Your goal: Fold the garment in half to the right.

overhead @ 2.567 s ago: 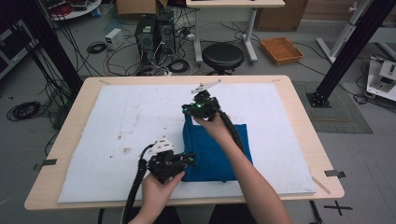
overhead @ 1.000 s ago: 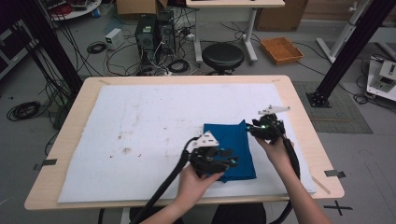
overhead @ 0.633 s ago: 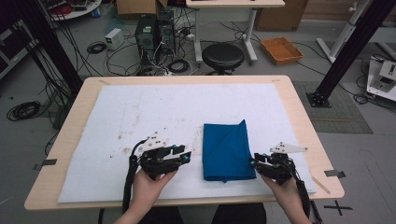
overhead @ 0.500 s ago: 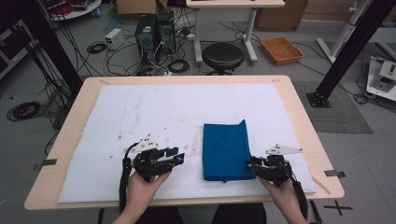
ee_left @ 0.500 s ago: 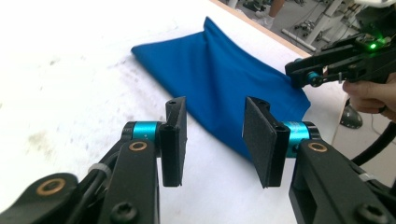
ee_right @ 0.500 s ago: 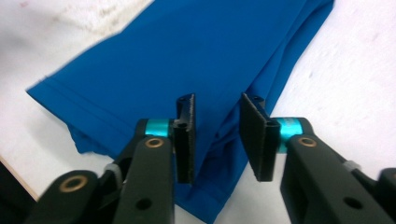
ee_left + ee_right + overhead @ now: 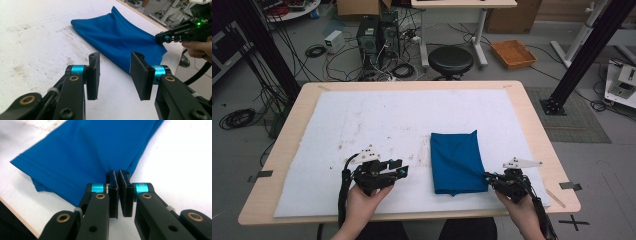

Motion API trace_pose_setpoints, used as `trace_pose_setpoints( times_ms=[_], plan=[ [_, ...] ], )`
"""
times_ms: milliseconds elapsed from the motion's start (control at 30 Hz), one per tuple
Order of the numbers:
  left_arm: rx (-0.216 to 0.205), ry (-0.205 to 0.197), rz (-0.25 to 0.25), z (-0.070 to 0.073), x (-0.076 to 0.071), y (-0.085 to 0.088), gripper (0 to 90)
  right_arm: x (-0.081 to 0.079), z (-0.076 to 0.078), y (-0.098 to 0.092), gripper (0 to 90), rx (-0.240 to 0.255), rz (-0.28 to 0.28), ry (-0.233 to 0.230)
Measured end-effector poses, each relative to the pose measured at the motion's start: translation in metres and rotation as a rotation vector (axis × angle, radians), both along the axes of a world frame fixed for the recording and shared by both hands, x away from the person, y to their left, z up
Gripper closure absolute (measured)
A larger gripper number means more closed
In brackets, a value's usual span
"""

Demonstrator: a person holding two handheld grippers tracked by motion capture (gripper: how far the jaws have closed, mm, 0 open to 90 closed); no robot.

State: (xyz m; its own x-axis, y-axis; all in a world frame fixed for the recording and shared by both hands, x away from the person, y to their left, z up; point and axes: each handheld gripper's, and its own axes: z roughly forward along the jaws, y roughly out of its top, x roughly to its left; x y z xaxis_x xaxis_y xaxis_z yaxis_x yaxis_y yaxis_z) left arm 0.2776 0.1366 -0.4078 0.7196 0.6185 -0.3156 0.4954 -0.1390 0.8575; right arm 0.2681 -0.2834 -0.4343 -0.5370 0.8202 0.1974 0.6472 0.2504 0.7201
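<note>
A folded blue cloth (image 7: 456,160) (image 7: 117,40) (image 7: 87,150) lies on the white mat (image 7: 387,115), right of centre. My right gripper (image 7: 486,177) (image 7: 117,173) is at the cloth's near right corner. Its jaws have just been closing, and they now pinch the cloth's edge between their tips. The left gripper view shows the same right gripper (image 7: 162,38) with the cloth drawn to a point at its tips. My left gripper (image 7: 401,167) (image 7: 115,72) stands open over bare mat to the left of the cloth, with nothing between its jaws.
The mat covers most of a wooden table (image 7: 532,115) and carries faint stains near its middle. Beyond the far edge, on the floor, are a black stool (image 7: 450,60), cables and computer boxes. A black frame post (image 7: 582,55) rises at the right.
The left hand has left the cloth and moved left onto bare mat. The right hand has come down to the cloth's near right corner and shut its jaws there.
</note>
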Motion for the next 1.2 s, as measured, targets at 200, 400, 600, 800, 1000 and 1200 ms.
trace_pose_setpoints(
  times_ms=[200, 400, 600, 800, 1000, 1200],
  plan=[
    [-0.001, 0.012, -0.002, -0.001, 0.003, -0.001, 59.9, 0.021, 0.017, -0.006, 71.1, 0.025, -0.058, -0.026],
    [0.006, 0.025, -0.001, -0.005, 0.005, 0.0, 58.6, 0.082, 0.033, 0.003, 70.1, 0.028, -0.12, -0.048],
    [0.011, 0.039, -0.005, -0.009, 0.007, 0.001, 58.7, 0.134, 0.019, 0.019, 69.5, -0.01, -0.172, -0.027],
    [0.016, 0.049, -0.015, -0.011, 0.008, 0.0, 58.6, 0.15, 0.0, 0.021, 89.0, -0.029, -0.168, -0.021],
    [0.015, 0.049, -0.015, -0.012, 0.008, -0.001, 58.7, 0.149, -0.003, 0.019, 88.9, -0.064, -0.182, -0.052],
    [0.019, 0.049, -0.018, -0.013, 0.007, -0.003, 58.7, 0.151, -0.002, 0.017, 81.8, -0.064, -0.203, -0.084]
  ],
)
